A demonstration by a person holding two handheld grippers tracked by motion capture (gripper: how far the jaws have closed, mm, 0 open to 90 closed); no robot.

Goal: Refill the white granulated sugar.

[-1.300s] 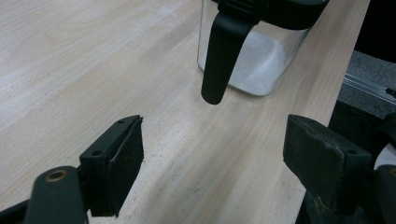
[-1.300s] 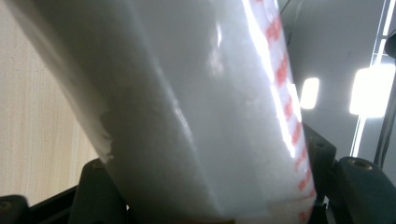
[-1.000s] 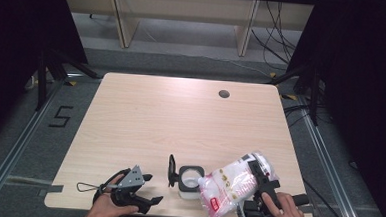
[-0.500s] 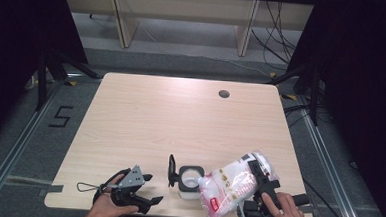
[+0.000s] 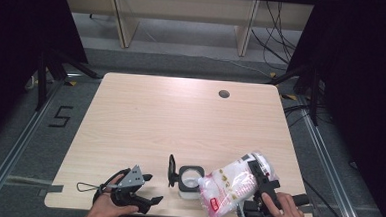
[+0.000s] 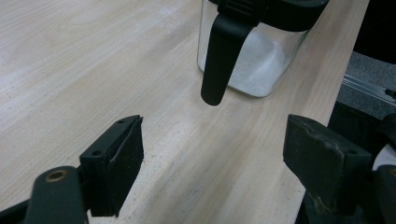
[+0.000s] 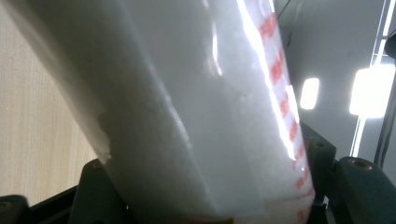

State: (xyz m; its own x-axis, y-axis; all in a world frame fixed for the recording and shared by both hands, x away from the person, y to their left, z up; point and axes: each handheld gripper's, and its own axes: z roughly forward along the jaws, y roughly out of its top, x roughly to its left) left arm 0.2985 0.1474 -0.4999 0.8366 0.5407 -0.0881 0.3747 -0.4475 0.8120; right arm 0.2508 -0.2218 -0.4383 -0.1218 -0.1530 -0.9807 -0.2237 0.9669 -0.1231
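A clear square jar [image 5: 189, 178] with a black rim stands near the table's front edge, white powder in its bottom [image 6: 254, 65]. Its black lid [image 5: 171, 170] hangs open at the jar's left side and shows as a black flap [image 6: 222, 51] in the left gripper view. My right gripper [image 5: 257, 184] is shut on a clear plastic bag of white powder with red print [image 5: 229, 185], tilted with its low end beside the jar. The bag [image 7: 196, 112] sits between that gripper's jaws. My left gripper [image 5: 149, 189] lies left of the jar, open and holding nothing.
The light wooden table [image 5: 180, 123] has a round cable hole [image 5: 224, 94] at the back right. Both hands rest at the front edge. Shelving legs and cables stand on the floor beyond the table.
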